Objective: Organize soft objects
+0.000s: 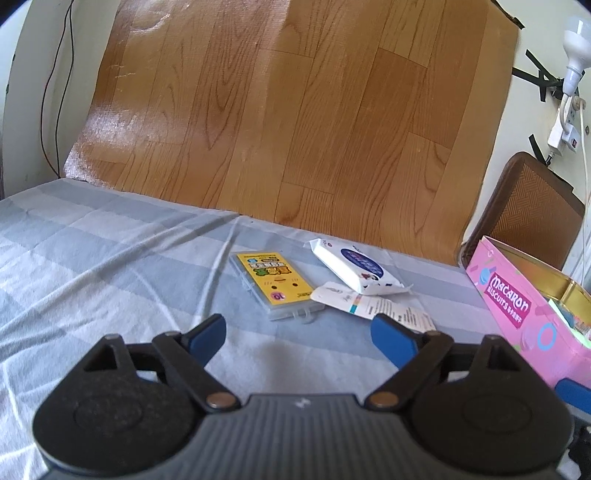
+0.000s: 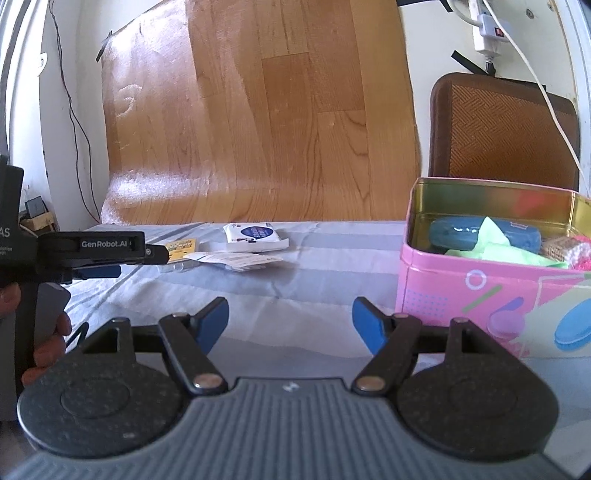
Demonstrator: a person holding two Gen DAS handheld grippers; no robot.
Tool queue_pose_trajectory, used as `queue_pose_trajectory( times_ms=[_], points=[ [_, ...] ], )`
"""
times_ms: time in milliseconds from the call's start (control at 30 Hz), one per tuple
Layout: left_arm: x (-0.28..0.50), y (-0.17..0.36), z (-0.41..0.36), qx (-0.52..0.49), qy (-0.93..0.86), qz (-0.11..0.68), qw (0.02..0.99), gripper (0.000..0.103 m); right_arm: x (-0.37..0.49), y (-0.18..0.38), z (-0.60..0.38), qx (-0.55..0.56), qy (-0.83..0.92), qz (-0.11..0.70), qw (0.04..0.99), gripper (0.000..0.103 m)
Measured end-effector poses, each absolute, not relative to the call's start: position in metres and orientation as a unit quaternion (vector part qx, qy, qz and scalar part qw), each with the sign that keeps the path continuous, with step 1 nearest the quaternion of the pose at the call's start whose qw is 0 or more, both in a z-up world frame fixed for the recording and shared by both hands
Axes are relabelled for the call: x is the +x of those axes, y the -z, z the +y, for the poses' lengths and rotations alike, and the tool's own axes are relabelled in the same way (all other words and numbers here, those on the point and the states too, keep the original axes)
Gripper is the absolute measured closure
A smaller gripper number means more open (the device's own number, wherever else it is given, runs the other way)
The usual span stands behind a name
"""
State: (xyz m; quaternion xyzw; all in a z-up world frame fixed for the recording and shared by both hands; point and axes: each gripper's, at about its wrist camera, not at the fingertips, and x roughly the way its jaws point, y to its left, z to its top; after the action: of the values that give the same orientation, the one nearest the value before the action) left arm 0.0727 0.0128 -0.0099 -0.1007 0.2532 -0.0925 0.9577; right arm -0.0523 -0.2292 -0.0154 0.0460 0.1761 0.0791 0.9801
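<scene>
On the blue-grey checked bedsheet [image 1: 92, 258] lie a clear case with a yellow card [image 1: 273, 284], a white wet-wipe pack with a dark blue label [image 1: 356, 267] and a flat white printed sachet [image 1: 373, 304]. My left gripper [image 1: 297, 338] hovers just short of them, open, nothing between its blue pads. To the right stands an open pink macaron biscuit tin [image 2: 480, 288] holding a blue pouch [image 2: 458, 230], green cloth [image 2: 495, 247] and a knitted piece. My right gripper [image 2: 290, 325] is open and empty, left of the tin. The wipe pack [image 2: 253, 236] and sachet [image 2: 236, 260] lie farther back.
A wood-pattern sheet [image 1: 288, 110] leans on the wall behind the bed. A brown woven cushion [image 2: 506, 133] stands behind the tin. Cables and a power strip [image 2: 487, 33] hang on the wall at right. A hand [image 2: 48, 350] holds the left gripper's handle at the left edge.
</scene>
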Motion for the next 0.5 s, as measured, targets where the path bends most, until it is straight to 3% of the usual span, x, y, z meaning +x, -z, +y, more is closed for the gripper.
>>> queue_pose_trajectory(
  times_ms=[500],
  points=[
    [0.0719, 0.0093, 0.0123, -0.099, 0.095, 0.253, 0.958, 0.014, -0.0542, 0.0147, -0.228, 0.048, -0.076, 0.174, 0.981, 0.027]
  ],
)
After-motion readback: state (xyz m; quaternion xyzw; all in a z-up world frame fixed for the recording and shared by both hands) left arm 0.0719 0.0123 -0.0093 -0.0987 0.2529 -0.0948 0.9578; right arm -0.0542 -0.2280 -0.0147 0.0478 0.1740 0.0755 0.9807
